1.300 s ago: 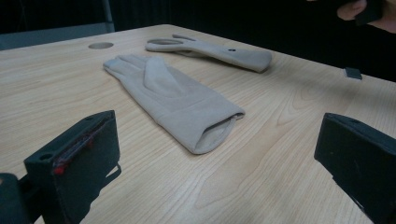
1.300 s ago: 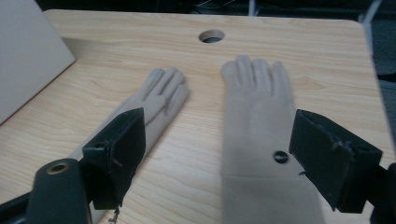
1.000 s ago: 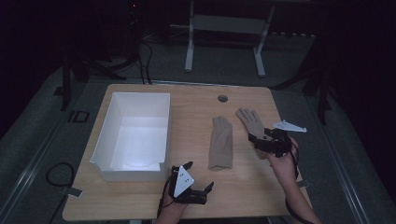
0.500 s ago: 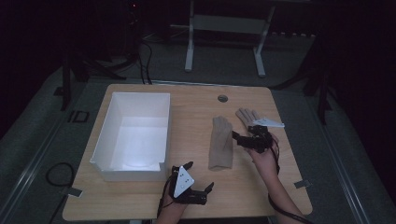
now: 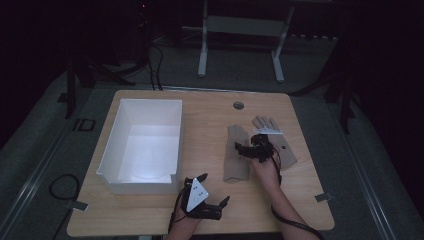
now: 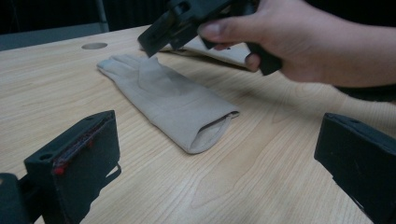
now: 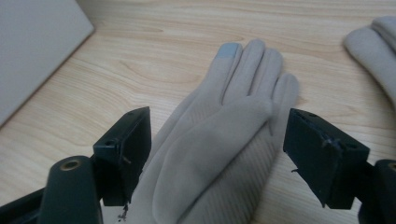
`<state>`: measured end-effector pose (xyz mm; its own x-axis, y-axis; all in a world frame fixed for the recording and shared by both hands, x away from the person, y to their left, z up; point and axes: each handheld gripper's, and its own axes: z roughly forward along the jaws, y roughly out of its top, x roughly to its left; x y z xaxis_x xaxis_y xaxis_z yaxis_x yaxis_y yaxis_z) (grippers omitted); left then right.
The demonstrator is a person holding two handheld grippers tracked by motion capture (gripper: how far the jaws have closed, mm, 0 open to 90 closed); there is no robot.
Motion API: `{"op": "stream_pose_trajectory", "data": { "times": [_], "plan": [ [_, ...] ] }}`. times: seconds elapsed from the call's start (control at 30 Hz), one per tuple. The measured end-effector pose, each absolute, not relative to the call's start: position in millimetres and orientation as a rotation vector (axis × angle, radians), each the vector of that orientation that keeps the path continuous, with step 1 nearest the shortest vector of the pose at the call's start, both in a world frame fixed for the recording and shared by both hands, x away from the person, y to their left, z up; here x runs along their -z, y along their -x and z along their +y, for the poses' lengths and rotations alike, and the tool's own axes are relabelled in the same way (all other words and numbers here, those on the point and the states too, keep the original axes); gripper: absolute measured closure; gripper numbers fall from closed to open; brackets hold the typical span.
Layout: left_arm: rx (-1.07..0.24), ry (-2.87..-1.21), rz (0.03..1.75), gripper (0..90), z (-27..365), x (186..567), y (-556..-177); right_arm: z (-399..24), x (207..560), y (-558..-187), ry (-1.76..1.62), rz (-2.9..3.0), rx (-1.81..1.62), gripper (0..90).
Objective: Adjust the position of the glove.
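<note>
Beige knit glove (image 5: 236,159) — the left one of a pair — lies flat on the light wooden table (image 5: 200,120), fingertips pointing away from the person, cuff opening toward the near edge. Its mate, a second beige knit glove (image 5: 280,145), lies just to the right, partly covered by the arm.

Change over the last second: the right gripper (image 5: 249,149) has travelled leftward from above the second glove to a position over the first one. In the right gripper view its jaws stand wide apart and straddle the glove (image 7: 219,154) at the palm, one on each side, holding nothing. Whether the jaw tips touch the fabric cannot be determined.

The left gripper (image 5: 214,192) remains parked near the front table edge, jaws wide and empty, facing the glove's cuff (image 6: 177,105).

Assessment: the approach phase appears complete — the likely next step is closure on the palm fabric. The white rectangular plastic bin (image 5: 142,145), open and to the left, is a plausible destination.
</note>
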<state>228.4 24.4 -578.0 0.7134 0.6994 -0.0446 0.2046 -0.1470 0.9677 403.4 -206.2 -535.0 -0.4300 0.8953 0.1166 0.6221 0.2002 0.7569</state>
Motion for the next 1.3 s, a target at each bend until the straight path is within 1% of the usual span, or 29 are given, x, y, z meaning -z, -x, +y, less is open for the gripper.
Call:
{"op": "stream_pose_trajectory", "data": {
  "times": [0.13,0.2,0.27,0.37,0.4,0.43,0.47,0.5,0.53,0.57,0.6,0.63,0.67,0.7,0.73,0.77,0.83,0.93,1.0,1.03,1.07,1.1,1.13,1.17,1.3],
  "plan": [
    [-0.504,-1.704,0.726,0.5,24,578,-228,-203,540,-406,-1.426,2.125,-1.059,26.5],
    [-0.504,-1.704,0.725,0.5,24,578,-228,-199,552,-412,-1.452,2.14,-1.019,28.7],
    [-0.502,-1.703,0.726,0.5,24,578,-228,-197,555,-412,-1.454,2.142,-0.997,29.2],
    [-0.502,-1.706,0.724,0.5,24,578,-228,-193,562,-412,-1.423,2.146,-0.928,34.9],
    [-0.5,-1.706,0.724,0.5,24,578,-228,-189,564,-409,-1.369,2.138,-0.883,41.9],
    [-0.499,-1.708,0.724,0.5,24,578,-229,-189,564,-409,-1.369,2.138,-0.883,41.9],
    [-0.501,-1.709,0.723,0.5,24,578,-229,-188,566,-407,-1.342,2.127,-0.89,48.3],
    [-0.502,-1.708,0.723,0.5,24,578,-228,-188,566,-407,-1.342,2.127,-0.89,48.3],
    [-0.503,-1.708,0.723,0.5,24,578,-228,-188,567,-405,-1.332,2.107,-0.894,56.3],
    [-0.503,-1.708,0.723,0.5,24,578,-228,-188,567,-405,-1.332,2.107,-0.894,56.3],
    [-0.501,-1.707,0.725,0.5,24,578,-228,-188,567,-405,-1.341,2.093,-0.894,63.1],
    [-0.501,-1.707,0.725,0.5,24,578,-228,-188,567,-405,-1.341,2.093,-0.894,63.1],
    [-0.501,-1.708,0.725,0.5,24,578,-228,-189,567,-406,-1.343,2.089,-0.9,69.2],
    [-0.501,-1.708,0.725,0.5,24,578,-228,-189,567,-406,-1.343,2.089,-0.9,69.2],
    [-0.5,-1.708,0.726,0.5,24,578,-229,-190,565,-407,-1.343,2.106,-0.904,74.1],
    [-0.499,-1.708,0.726,0.5,24,578,-229,-190,565,-407,-1.343,2.106,-0.904,74.1],
    [-0.496,-1.707,0.729,0.5,24,578,-229,-191,560,-407,-1.345,2.127,-0.923,77.0],
    [-0.498,-1.707,0.729,0.5,24,578,-229,-194,553,-406,-1.358,2.139,-0.968,77.5],
    [-0.499,-1.708,0.729,0.5,24,578,-229,-197,537,-402,-1.33,2.137,-1.016,77.7],
    [-0.499,-1.708,0.729,0.5,24,578,-229,-197,537,-402,-1.33,2.137,-1.016,77.7],
    [-0.499,-1.708,0.73,0.5,24,578,-229,-200,523,-397,-1.327,2.124,-1.066,77.7],
    [-0.499,-1.708,0.731,0.5,24,578,-229,-200,523,-397,-1.327,2.124,-1.066,77.7],
    [-0.499,-1.707,0.732,0.5,24,578,-229,-203,510,-390,-1.302,2.101,-1.082,77.7],
    [-0.499,-1.708,0.732,0.5,24,578,-229,-203,510,-390,-1.302,2.101,-1.082,77.7],
    [-0.503,-1.708,0.734,0.5,24,578,-229,-212,488,-374,-1.3,2.088,-1.151,77.7]
  ]
}}
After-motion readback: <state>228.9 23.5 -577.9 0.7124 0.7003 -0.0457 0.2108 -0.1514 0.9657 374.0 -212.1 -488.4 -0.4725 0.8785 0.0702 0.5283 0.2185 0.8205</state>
